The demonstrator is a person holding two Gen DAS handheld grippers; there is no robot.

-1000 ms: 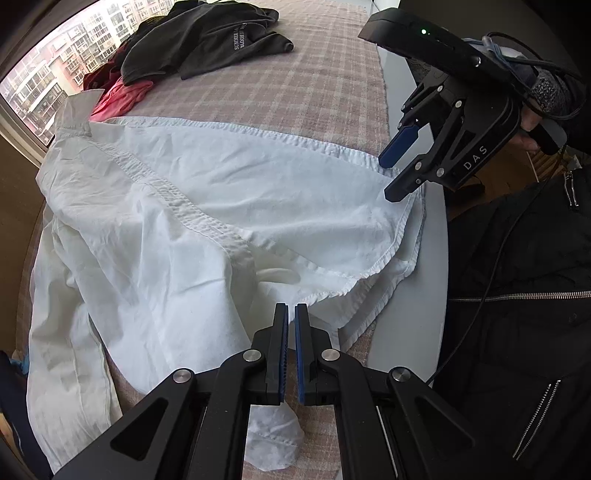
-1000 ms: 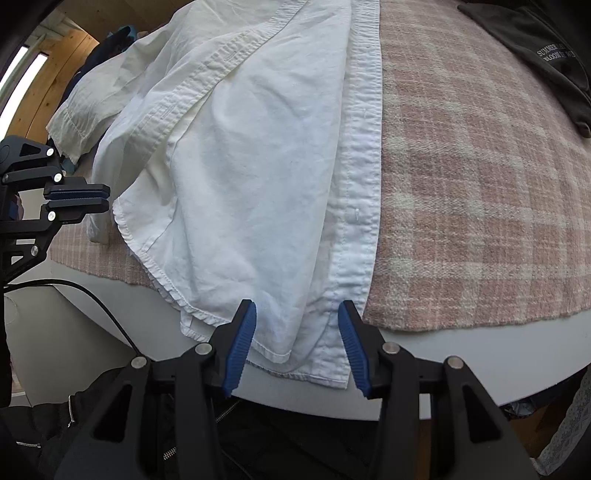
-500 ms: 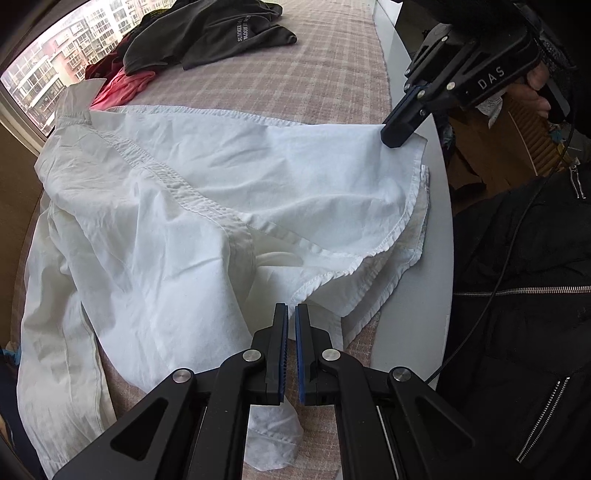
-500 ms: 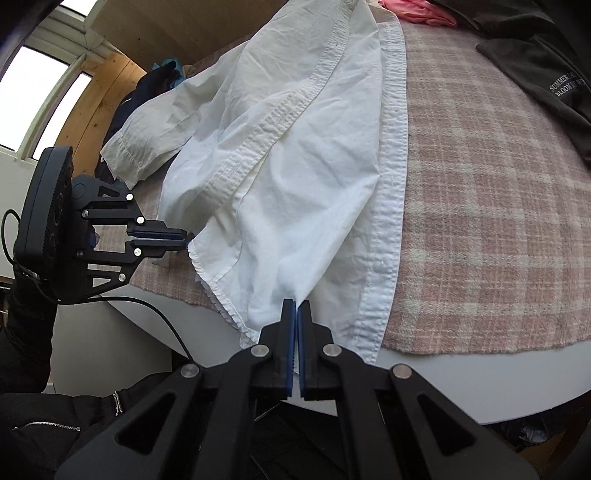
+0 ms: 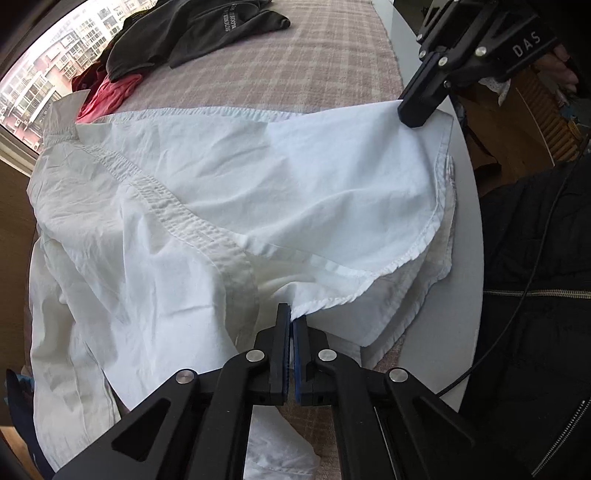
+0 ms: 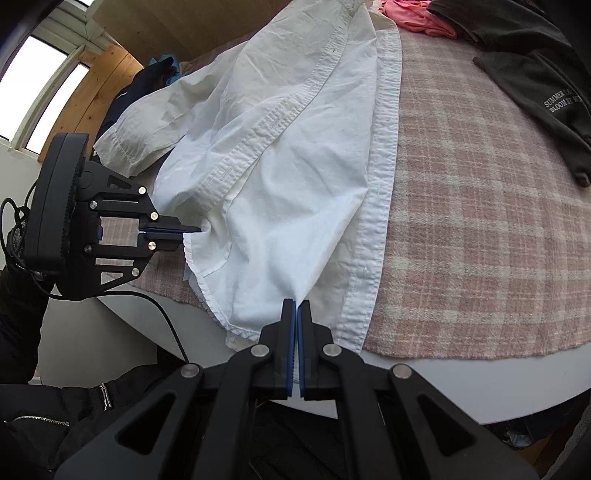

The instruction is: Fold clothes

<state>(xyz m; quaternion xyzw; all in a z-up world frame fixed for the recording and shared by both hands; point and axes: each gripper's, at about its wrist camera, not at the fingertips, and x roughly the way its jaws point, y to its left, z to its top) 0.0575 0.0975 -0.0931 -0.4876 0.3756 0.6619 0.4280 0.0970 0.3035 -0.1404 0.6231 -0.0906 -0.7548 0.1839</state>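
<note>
A white button-up shirt (image 5: 229, 192) lies spread on a pink plaid cloth, its collar toward the window and its hem at the near table edge. My left gripper (image 5: 291, 314) is shut on the shirt's hem at the side seam. My right gripper (image 6: 296, 306) is shut on the hem of the shirt (image 6: 280, 184) at the front panel, lifting it slightly. In the left wrist view the right gripper (image 5: 419, 114) pinches the far hem corner. In the right wrist view the left gripper (image 6: 192, 229) holds the hem at the left.
A dark grey garment (image 5: 192, 33) with white lettering and a pink one (image 5: 110, 92) lie at the far end of the plaid cloth (image 6: 480, 221). The white table edge (image 5: 458, 332) runs beside a person in a black zipped jacket (image 5: 535, 295). A window sits at far left.
My right gripper went from open around the hem to shut on it and has lifted it. The hem is pulled taut between the two grippers. My left gripper stayed shut.
</note>
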